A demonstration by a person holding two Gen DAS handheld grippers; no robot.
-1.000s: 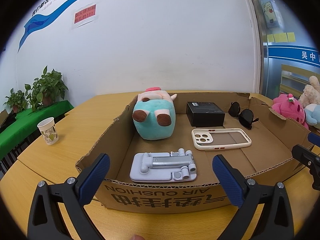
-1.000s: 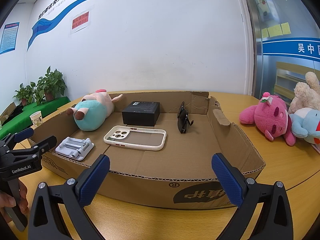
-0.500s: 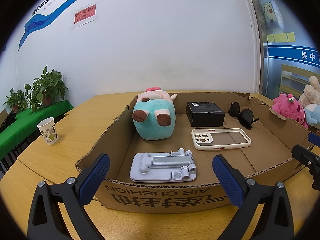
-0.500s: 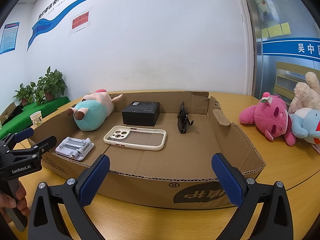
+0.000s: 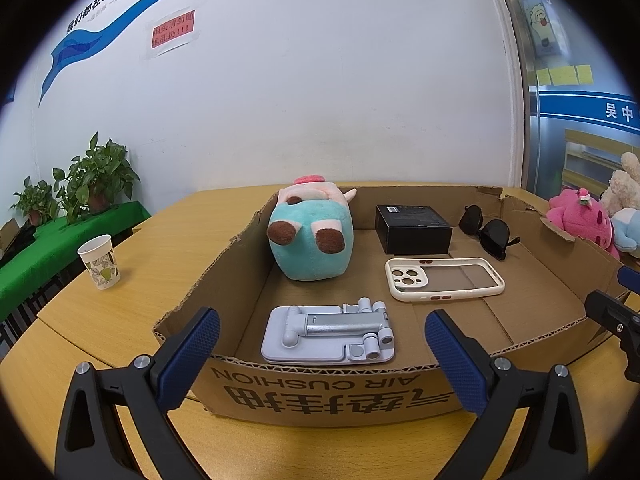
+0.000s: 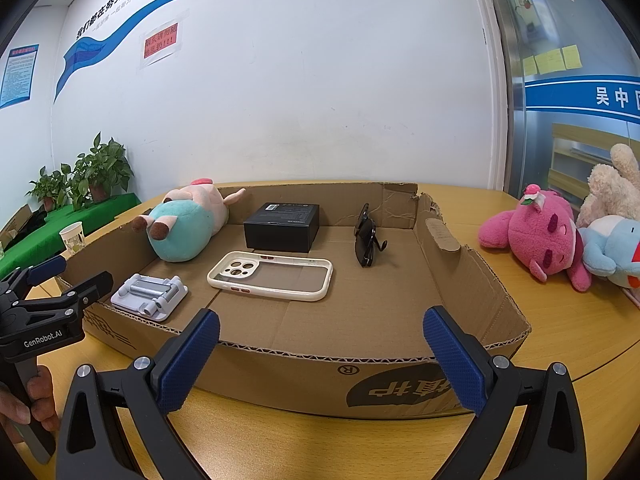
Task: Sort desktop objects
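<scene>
Pre-grasp: left claw (image 5: 322,342) and right claw (image 6: 320,338) both wide open, empty, short of the cardboard tray (image 6: 304,376); next move likely reaching over its near wall for the phone stand (image 5: 328,334).

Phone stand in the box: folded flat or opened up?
Folded flat. The phone stand lies low on the box floor, its arm down against the base.
</scene>
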